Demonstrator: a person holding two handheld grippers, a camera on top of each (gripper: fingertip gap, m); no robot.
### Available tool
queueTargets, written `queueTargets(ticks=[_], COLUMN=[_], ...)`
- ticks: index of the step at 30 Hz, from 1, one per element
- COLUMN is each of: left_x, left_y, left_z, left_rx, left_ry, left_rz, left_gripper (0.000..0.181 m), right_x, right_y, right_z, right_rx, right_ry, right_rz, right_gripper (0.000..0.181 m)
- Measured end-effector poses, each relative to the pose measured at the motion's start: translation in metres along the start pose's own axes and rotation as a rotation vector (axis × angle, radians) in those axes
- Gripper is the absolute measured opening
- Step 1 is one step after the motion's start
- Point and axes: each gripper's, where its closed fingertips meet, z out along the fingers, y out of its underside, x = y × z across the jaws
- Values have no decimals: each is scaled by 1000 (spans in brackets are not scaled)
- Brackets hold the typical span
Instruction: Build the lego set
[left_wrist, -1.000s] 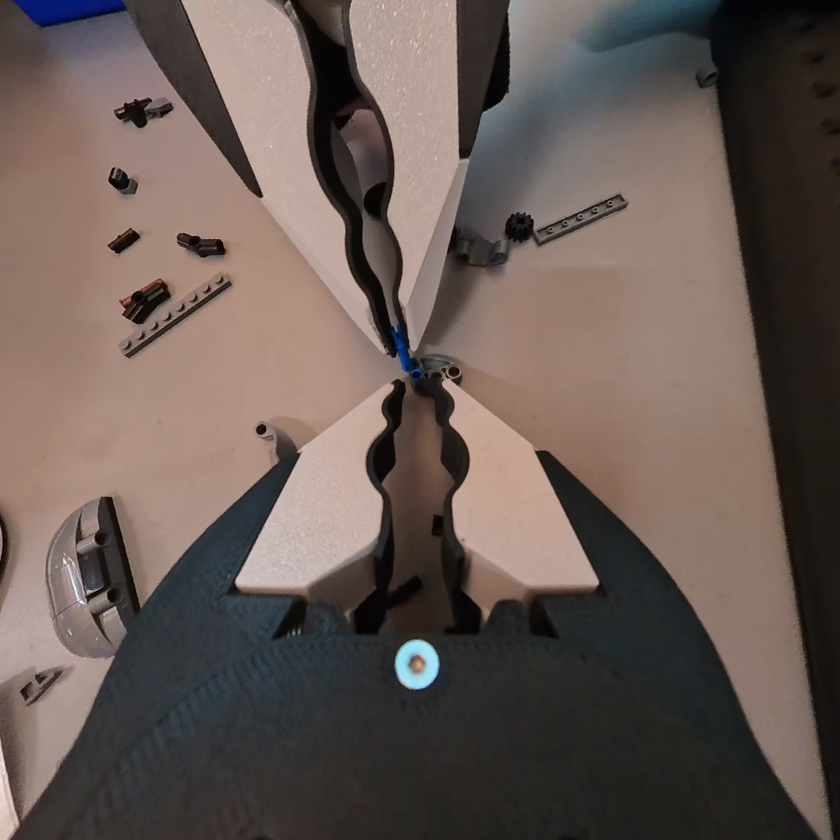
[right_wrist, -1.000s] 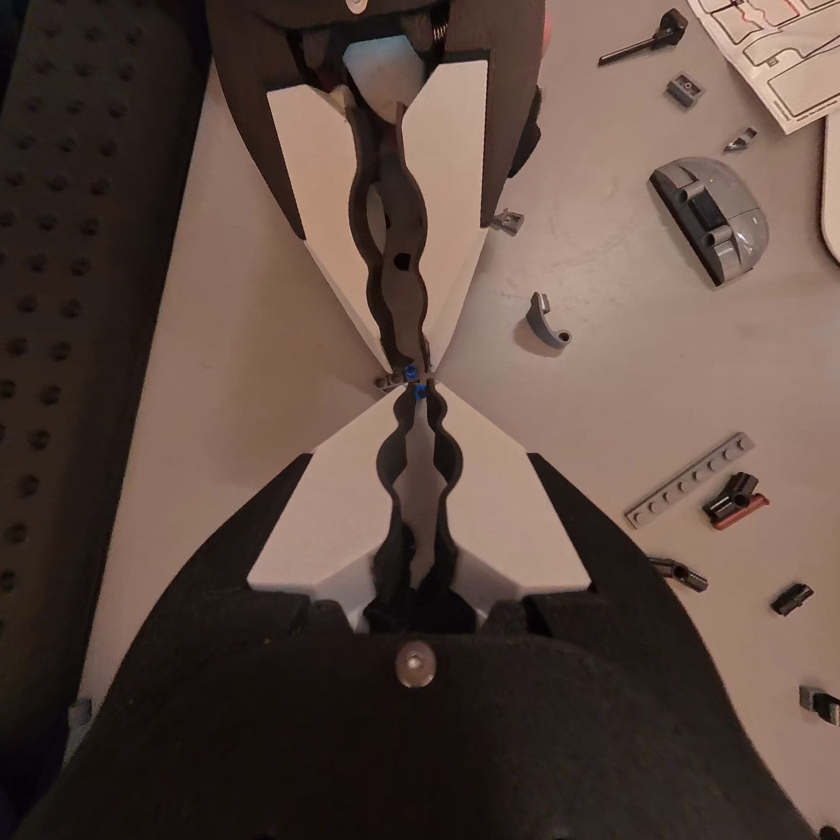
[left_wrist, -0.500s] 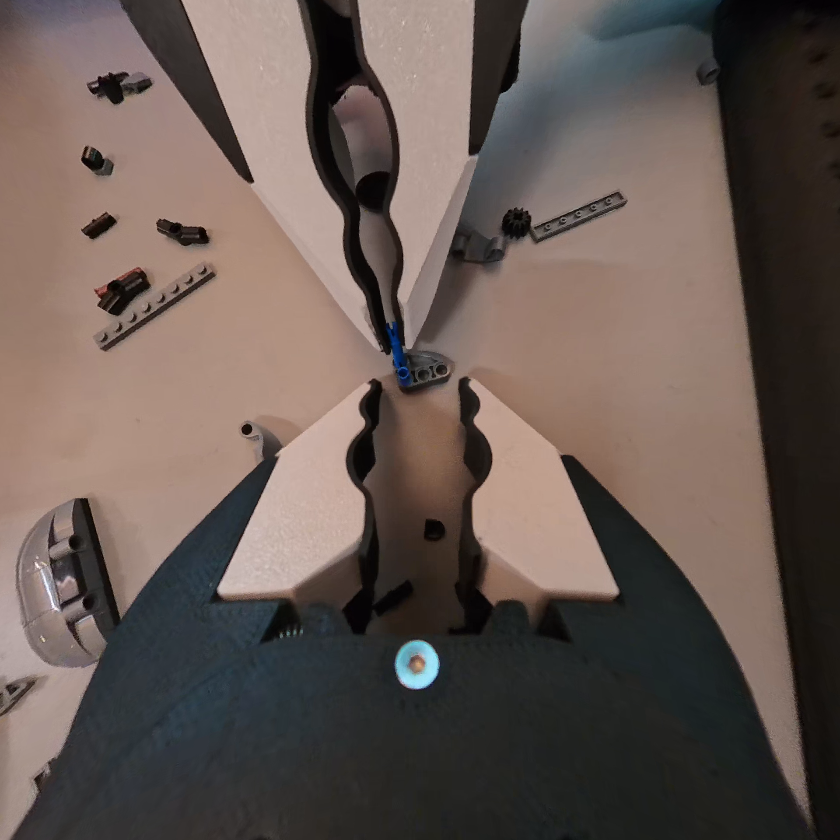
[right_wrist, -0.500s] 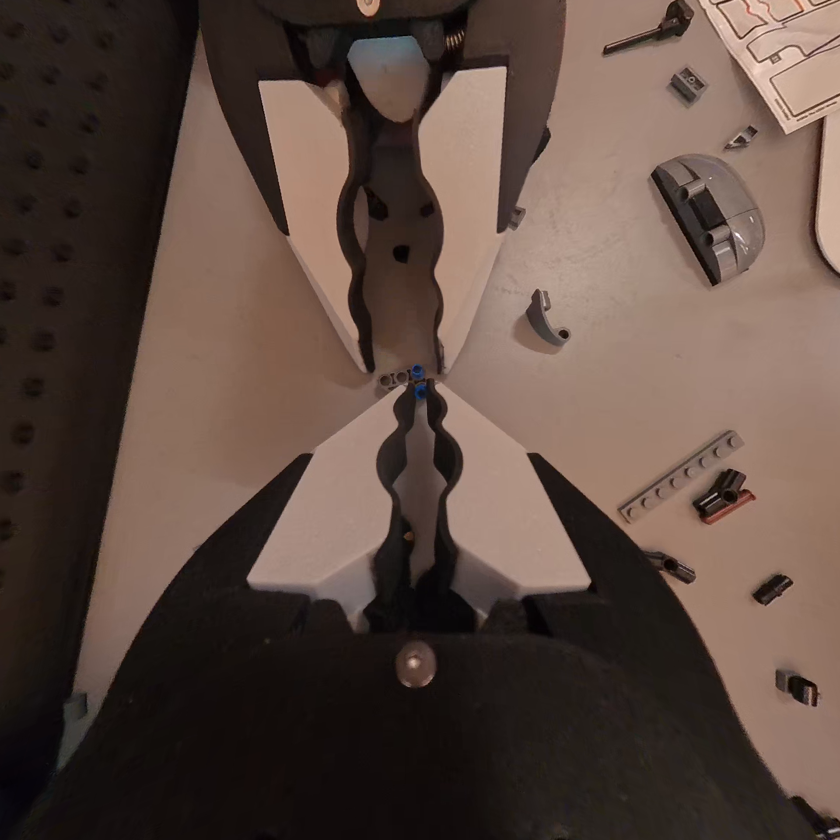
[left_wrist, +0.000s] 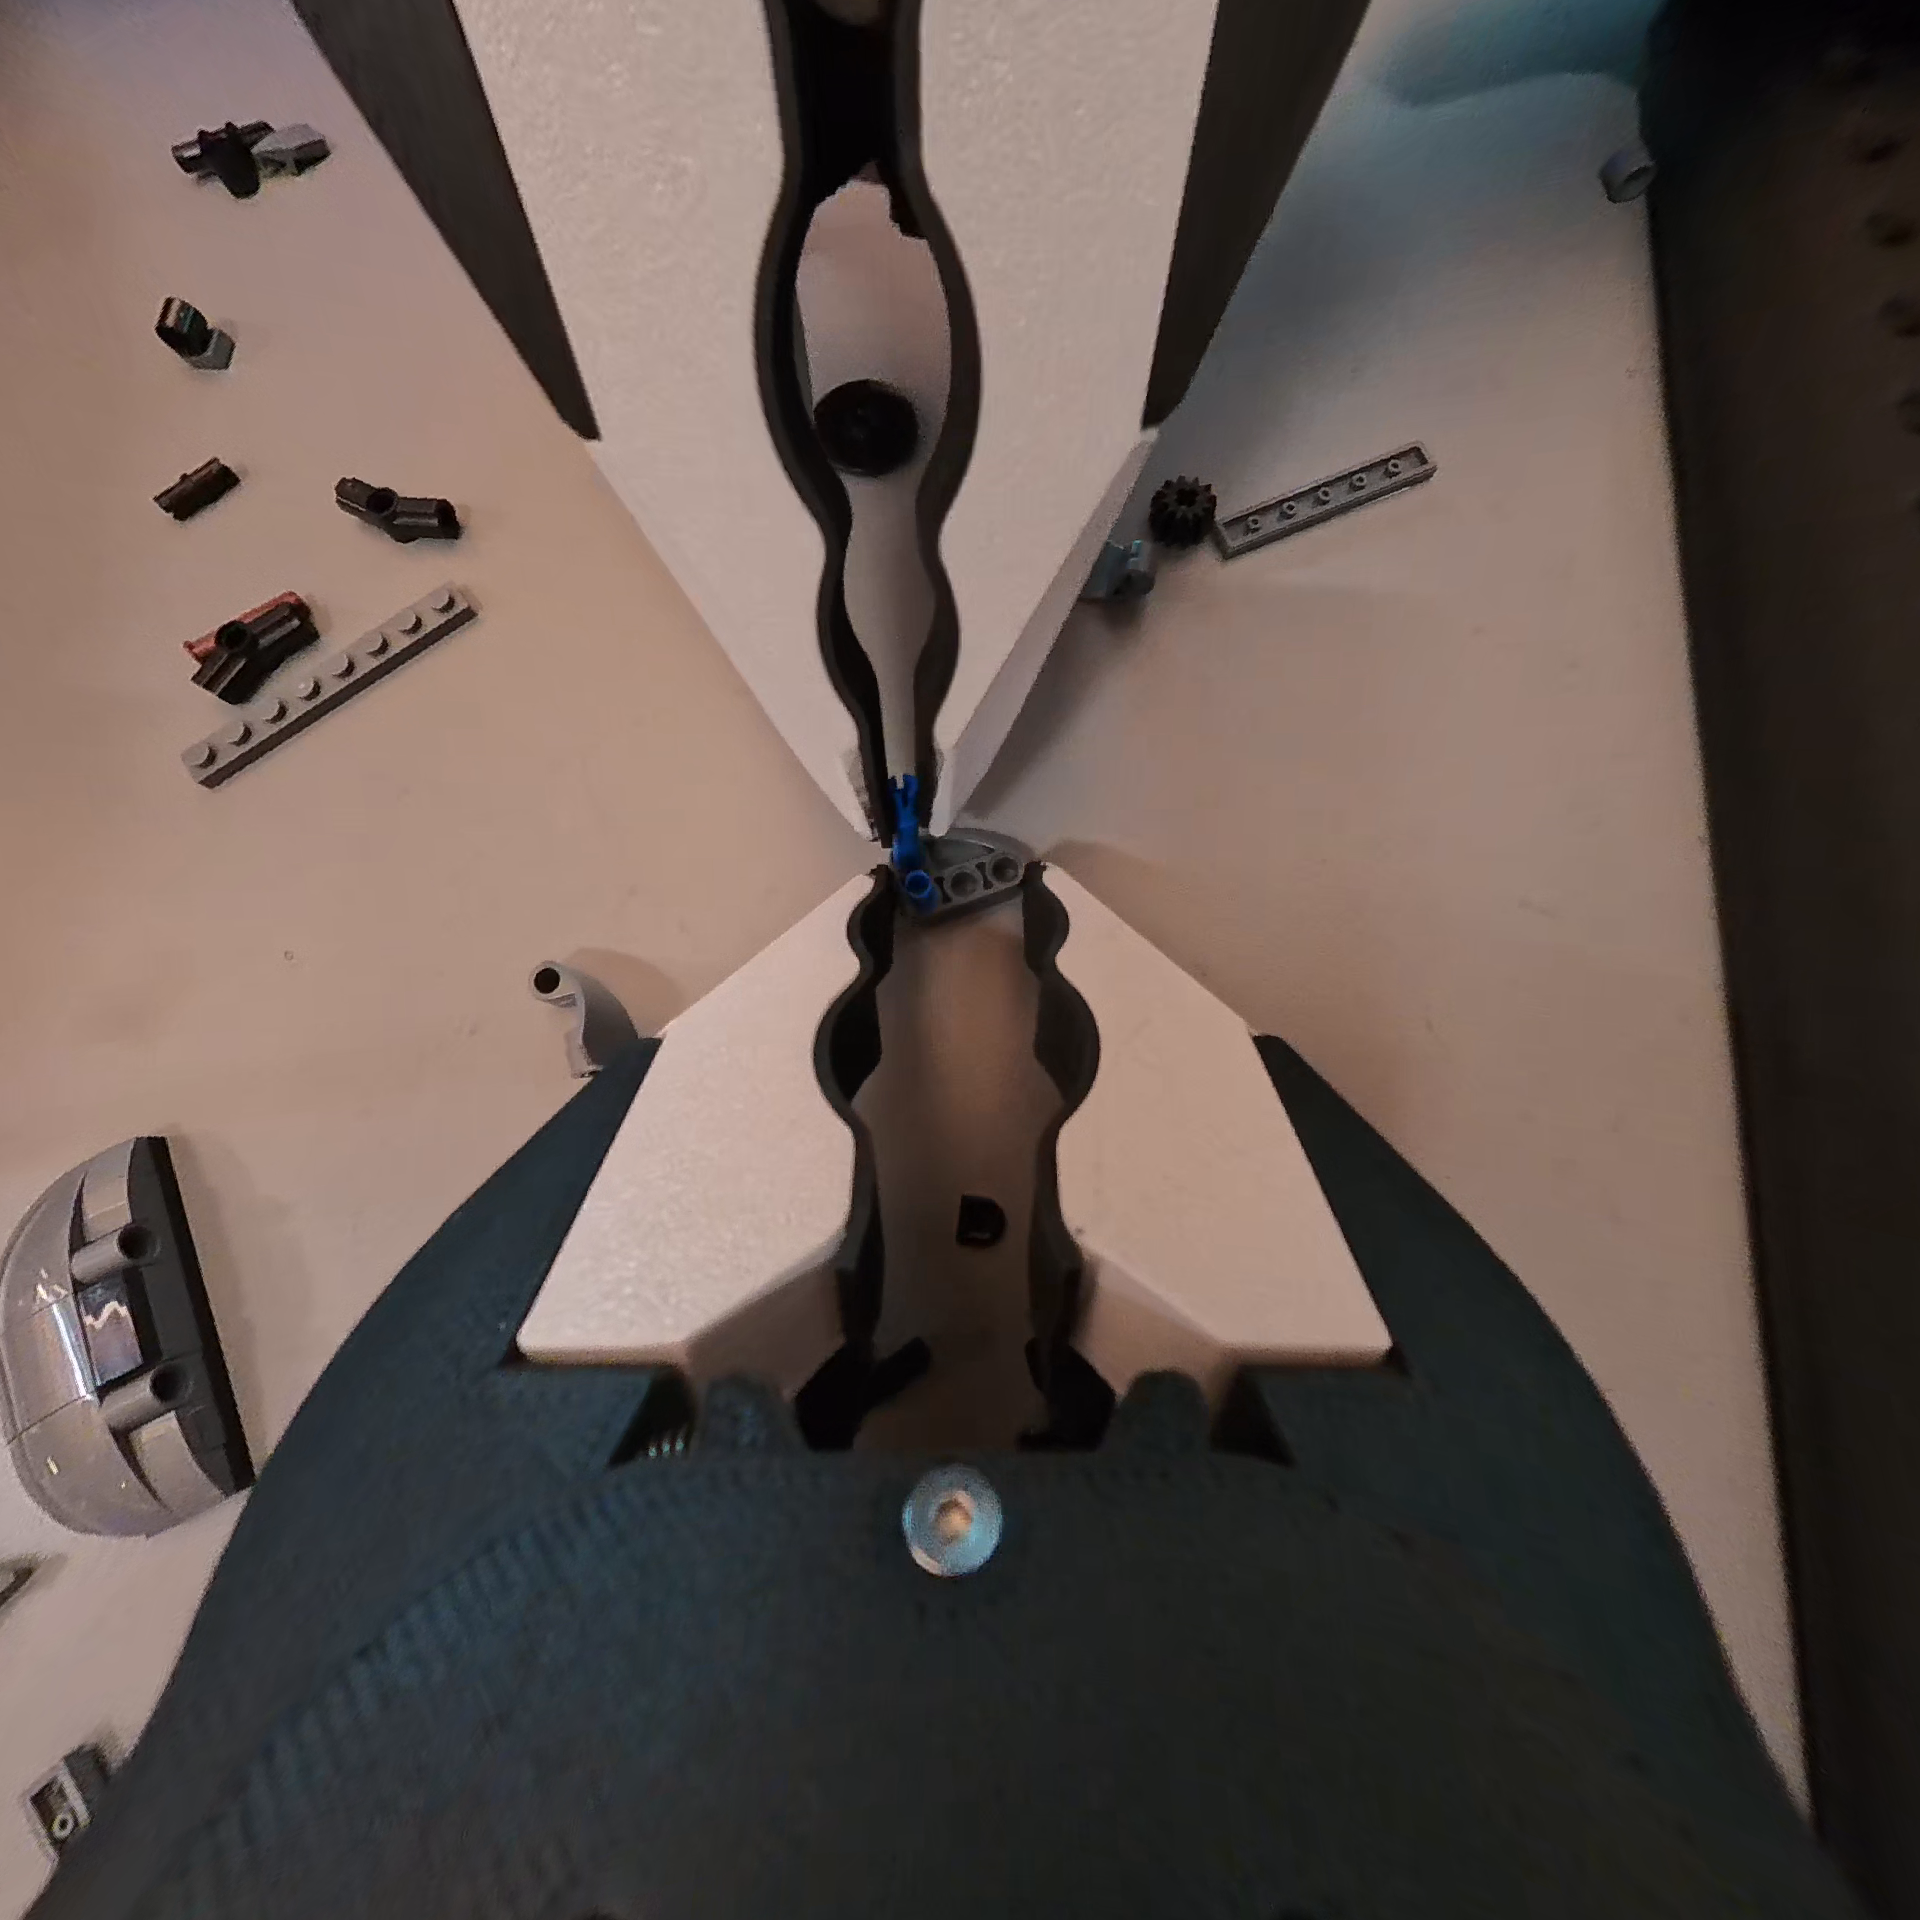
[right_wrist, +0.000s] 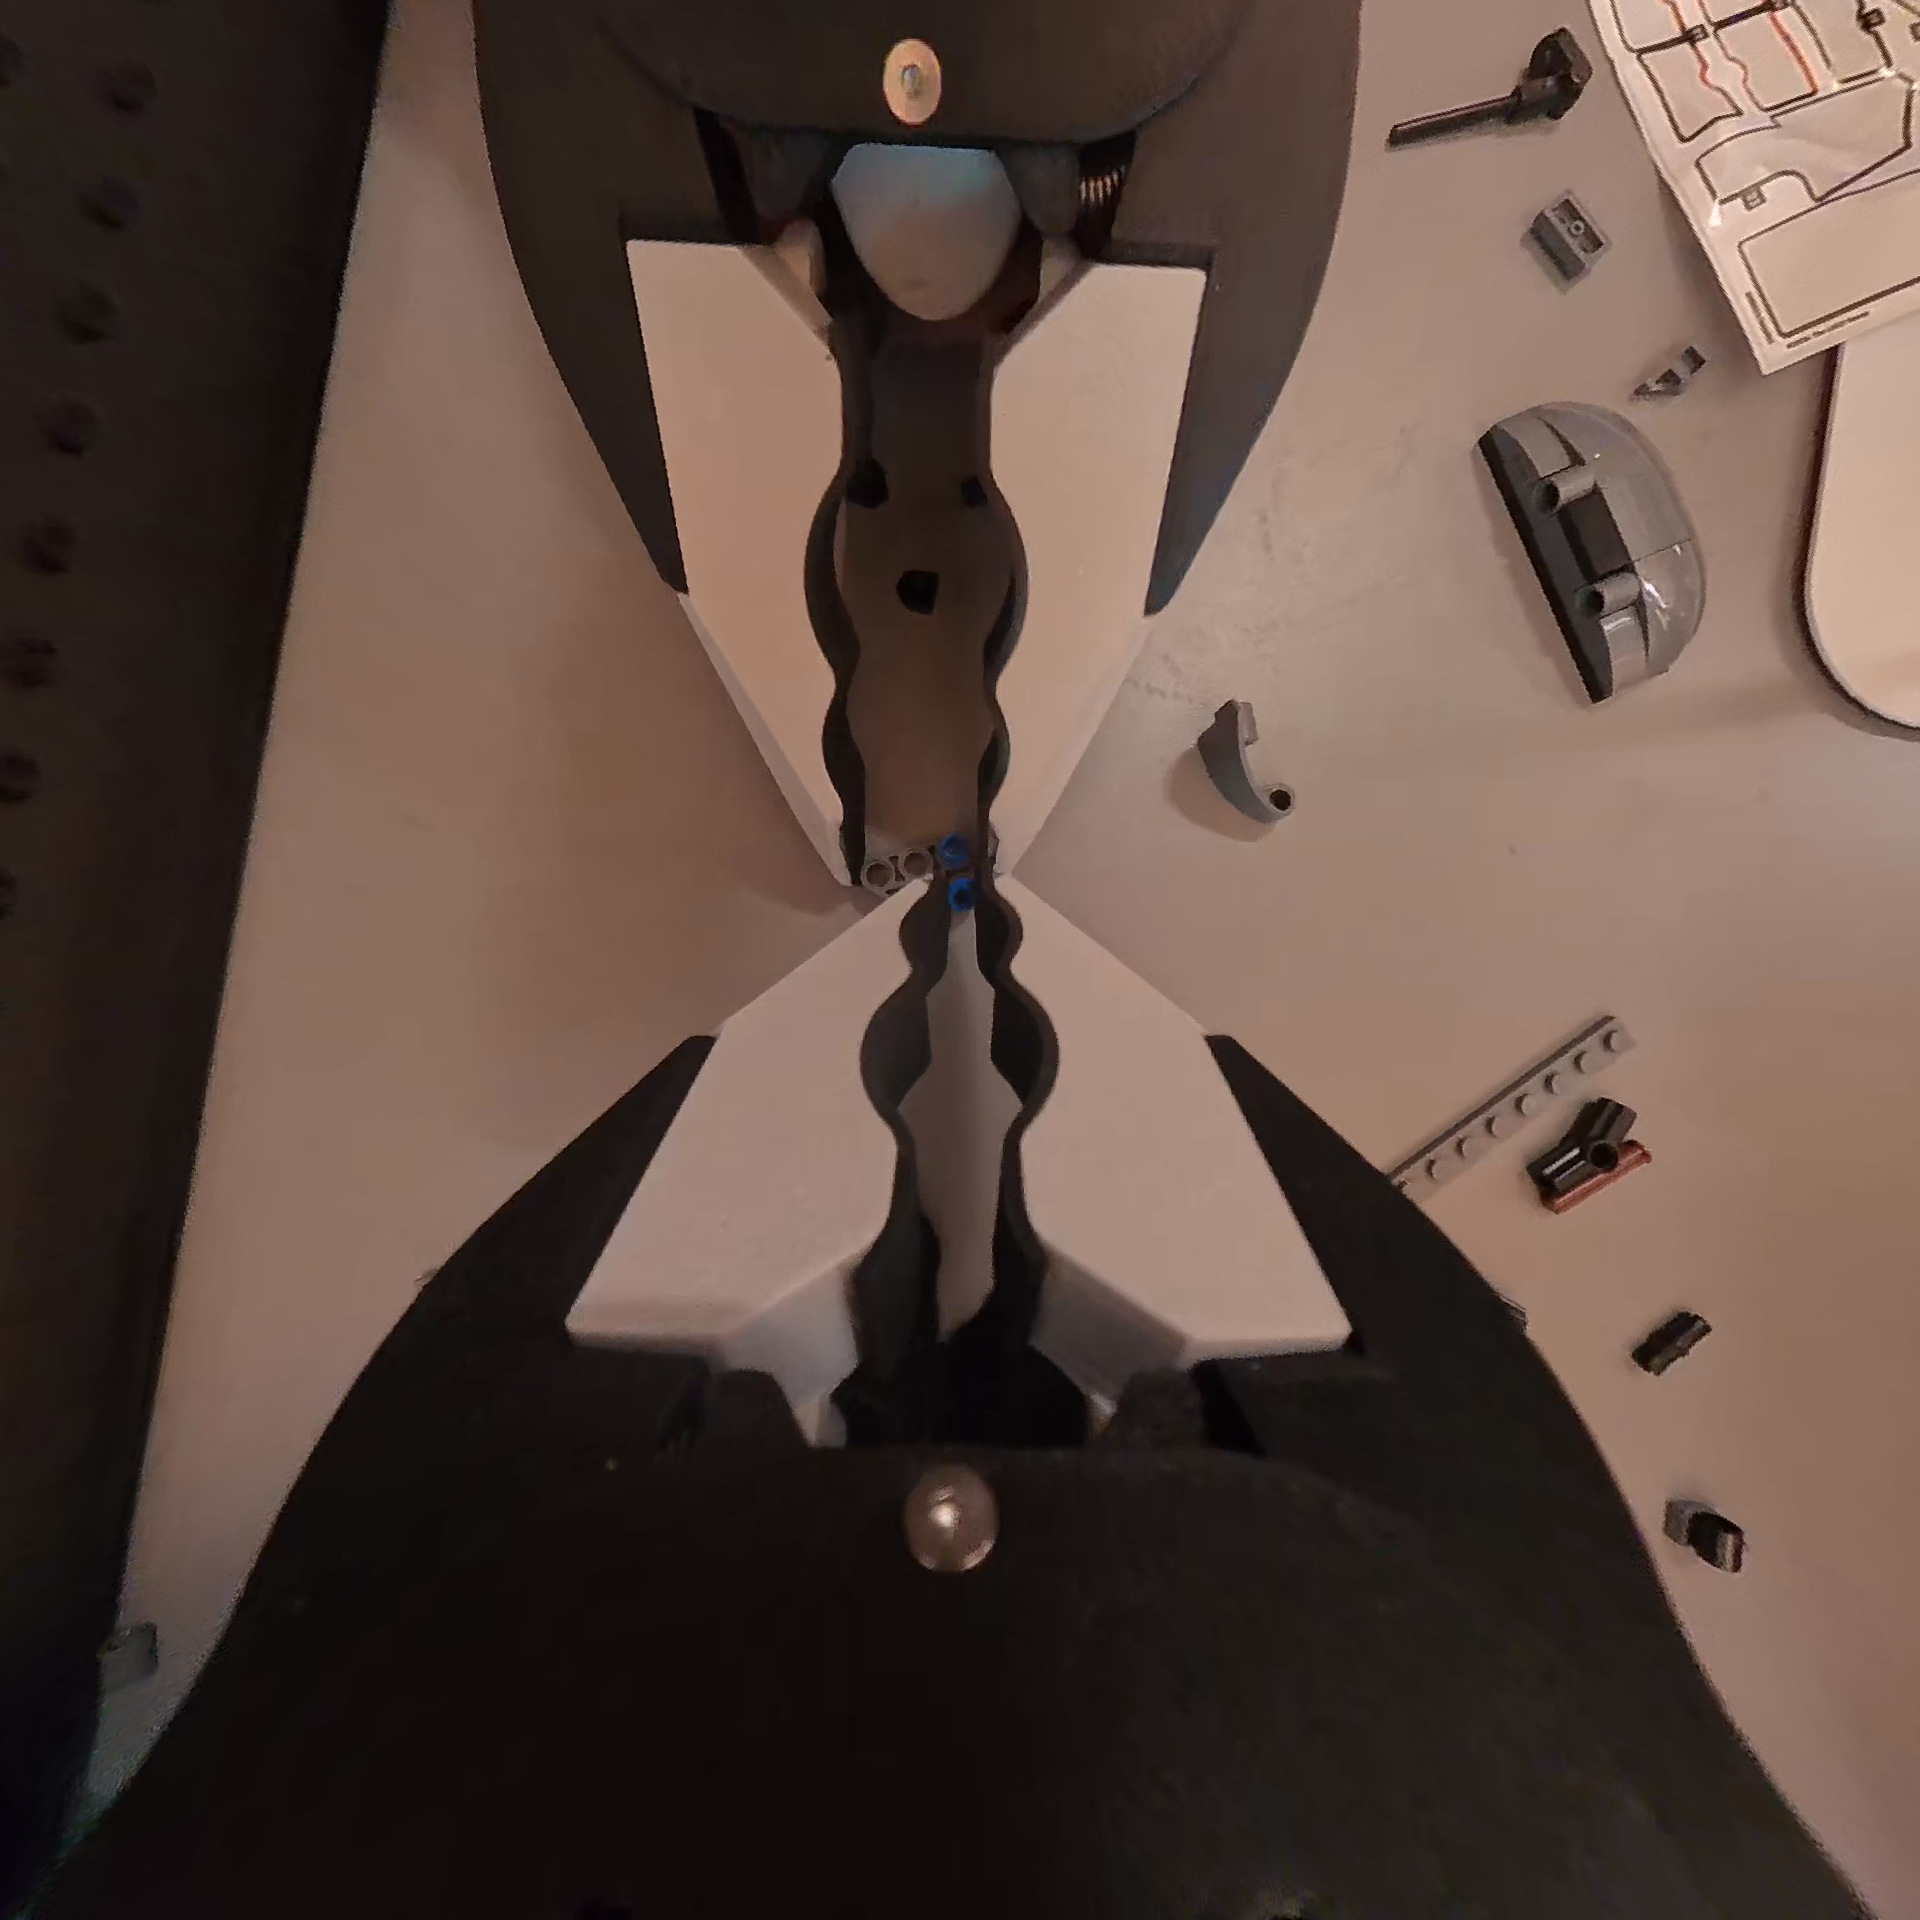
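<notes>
A small grey beam (left_wrist: 971, 868) hangs on a blue pin (left_wrist: 904, 821) just above the pale table. My right gripper (right_wrist: 951, 914) is shut on the blue pin (right_wrist: 956, 891); in the left wrist view it (left_wrist: 899, 800) comes in from the top. My left gripper (left_wrist: 954, 881) faces it tip to tip. Its jaws stand apart, with the grey beam between the fingertips (left_wrist: 1039, 883). I cannot tell whether they touch the beam. In the right wrist view the left gripper (right_wrist: 925, 847) comes from the top, with the beam (right_wrist: 899, 864) at its tips.
A grey curved assembly (left_wrist: 94, 1382) (right_wrist: 1590, 540), a long grey plate (left_wrist: 332, 686), black connectors (left_wrist: 400, 509), a black gear (left_wrist: 1184, 509) and a short grey plate (left_wrist: 1325, 499) lie around. A printed sheet (right_wrist: 1787, 156) lies nearby. A dark studded mat (left_wrist: 1808, 831) borders the table. Both grippers' tips are close together, under 4 cm apart. About 8 cm separates my left fingertips from the black gear (left_wrist: 1184, 509).
My left gripper was shut on the grey beam, opened wide, and has narrowed again around it. The beam stayed on the blue pin in my right gripper.
</notes>
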Motion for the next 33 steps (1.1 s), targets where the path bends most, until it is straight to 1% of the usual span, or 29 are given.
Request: queueTargets(ticks=[12, 33], left_x=[0, 0], left_y=[0, 0], left_z=[0, 0], left_rx=[1, 1], left_ry=[10, 15], left_rz=[-7, -4], left_gripper=[22, 23], right_x=[-2, -4], right_y=[0, 3], right_z=[1, 2], right_rx=[-79, -114], right_ry=[57, 58], right_rz=[-67, -81], right_gripper=[3, 3])
